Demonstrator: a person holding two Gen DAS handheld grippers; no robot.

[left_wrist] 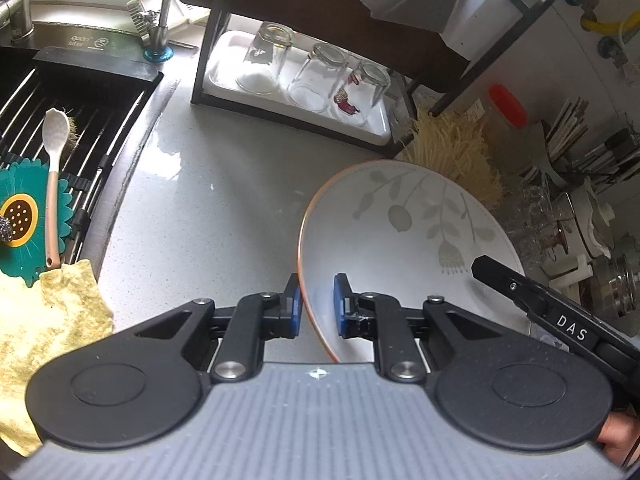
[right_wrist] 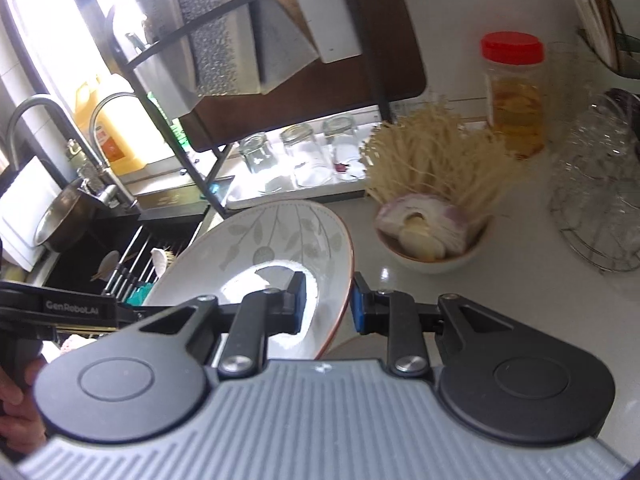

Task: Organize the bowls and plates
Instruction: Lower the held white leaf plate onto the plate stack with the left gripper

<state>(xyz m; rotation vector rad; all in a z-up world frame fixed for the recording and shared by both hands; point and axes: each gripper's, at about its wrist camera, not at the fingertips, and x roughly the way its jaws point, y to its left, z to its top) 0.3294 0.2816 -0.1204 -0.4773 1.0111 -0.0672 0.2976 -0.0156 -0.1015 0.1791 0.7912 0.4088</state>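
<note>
Between the pads: a white plate with a grey leaf pattern and an orange-brown rim sat tilted, raised off the worktop, one edge in each tool.
Left hand-held gripper: jaws narrow, straddling the plate's near left rim; the outer blue pad lay just outside the rim and the inner pad stood a little apart from the plate's face, so I cannot tell whether it truly clamped.
Right hand-held gripper: jaws narrow around the plate's opposite rim, one pad over the plate's face and one outside its edge; a firm grip could not be judged here either.
Ahead of the left hand-held gripper: a dark metal rack stood on the worktop, with three clear glasses upside down on its white tray.
Left of the left hand-held gripper: a black sink with a wire rack held a pale spoon and a teal flower-shaped scrubber holder; a yellow cloth lay nearer.
Ahead and right of the right hand-held gripper: a small bowl of cut onion and pale stringy mushrooms rested on the worktop, well apart from the plate.
Beyond that bowl: a red-lidded jar of amber contents stood upright.
</note>
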